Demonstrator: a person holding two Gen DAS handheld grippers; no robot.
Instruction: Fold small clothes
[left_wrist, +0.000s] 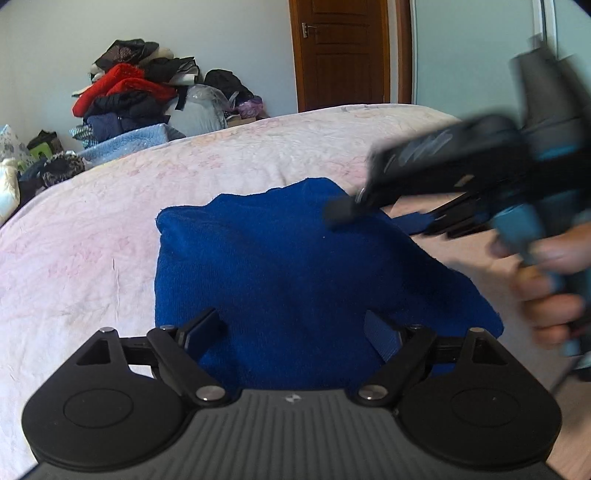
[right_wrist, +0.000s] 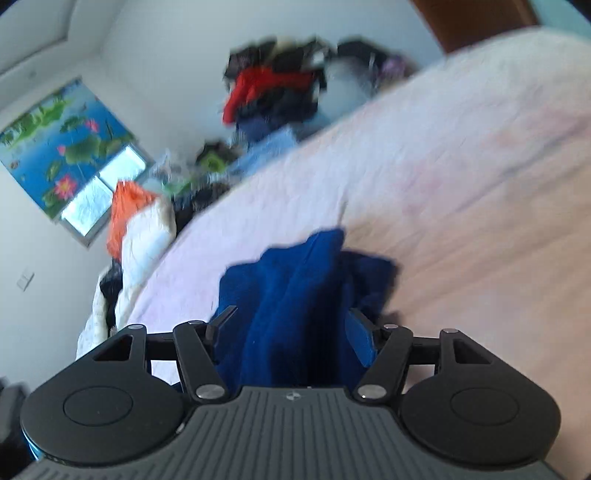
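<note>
While the blue garment (left_wrist: 288, 266) lies partly folded mid-frame on the pale bedspread (left_wrist: 92, 229), both grippers stand open.

Left gripper (left_wrist: 291, 328), low centre in its own view, has its jaws spread over the near edge, pads clear of the cloth. Right gripper (right_wrist: 291, 328) straddles a raised fold without pressing it. Likely fault: the loose upper-right flap slumps or drags, undoing the fold, should either jaw snag it.

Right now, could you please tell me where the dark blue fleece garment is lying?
The dark blue fleece garment lies on the pale pink bedspread, directly ahead of the left gripper, with the right gripper over its far right corner.
</note>
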